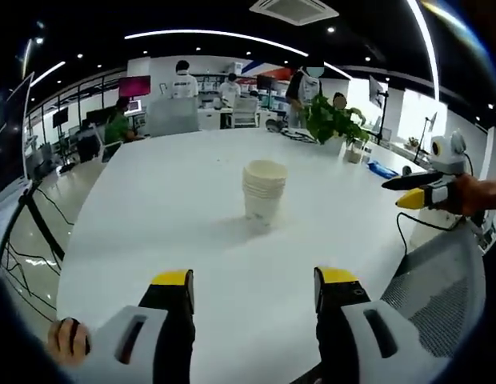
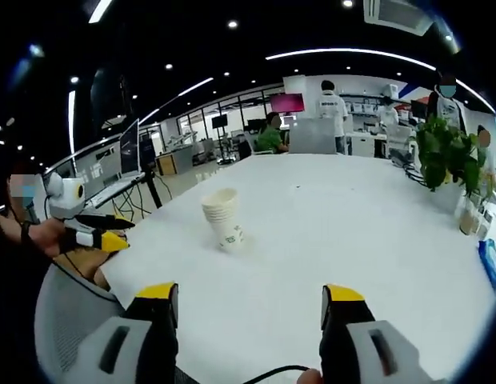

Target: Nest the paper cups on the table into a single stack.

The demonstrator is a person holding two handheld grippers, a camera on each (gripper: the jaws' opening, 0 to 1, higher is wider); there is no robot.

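Note:
A single stack of nested white paper cups (image 1: 263, 190) stands upright on the white table (image 1: 176, 208), ahead of my left gripper (image 1: 254, 292), whose jaws are open with nothing between them. In the right gripper view the same cup stack (image 2: 222, 218) stands a little left of centre on the table (image 2: 352, 232), beyond my right gripper (image 2: 250, 306), also open and empty. The right gripper (image 1: 420, 190) shows at the right edge of the left gripper view, held in a hand. The left gripper (image 2: 96, 230) appears at the left edge of the right gripper view.
A potted plant (image 1: 334, 122) and a blue object (image 1: 382, 169) sit near the table's far right side. A mesh chair back (image 1: 440, 272) is close at the lower right. Several people work at desks and monitors (image 1: 134, 86) beyond the table.

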